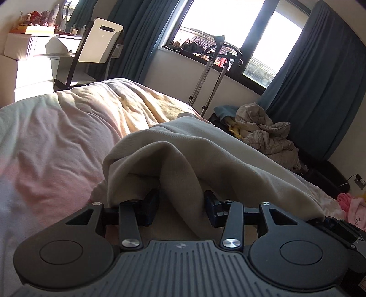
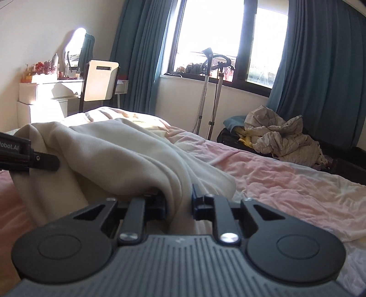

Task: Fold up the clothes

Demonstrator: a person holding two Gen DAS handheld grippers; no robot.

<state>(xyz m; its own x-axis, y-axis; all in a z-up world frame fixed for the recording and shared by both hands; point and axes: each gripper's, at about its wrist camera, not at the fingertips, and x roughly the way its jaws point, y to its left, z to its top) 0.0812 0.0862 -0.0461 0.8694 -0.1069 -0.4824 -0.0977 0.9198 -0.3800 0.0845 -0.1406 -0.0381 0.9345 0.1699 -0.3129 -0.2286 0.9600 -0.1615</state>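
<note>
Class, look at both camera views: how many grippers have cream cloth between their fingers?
2. The left gripper has a thick fold of the cream garment between its fingers; the right gripper is closed on another bunch of it, on the pink bed. None looks hidden.

Left gripper point(image 1: 181, 206): fingertips buried under the cream garment point(image 1: 173, 157) — contact with the pads not visible. Right gripper point(image 2: 179, 204): fingertips likewise covered by a bunched fold; the pinch itself is hidden. The garment's full outline cannot be read from either view. Items on the dresser point(image 2: 45, 89) too small to identify. Window panes point(image 1: 215, 20) blown out — nothing legible outside.
</note>
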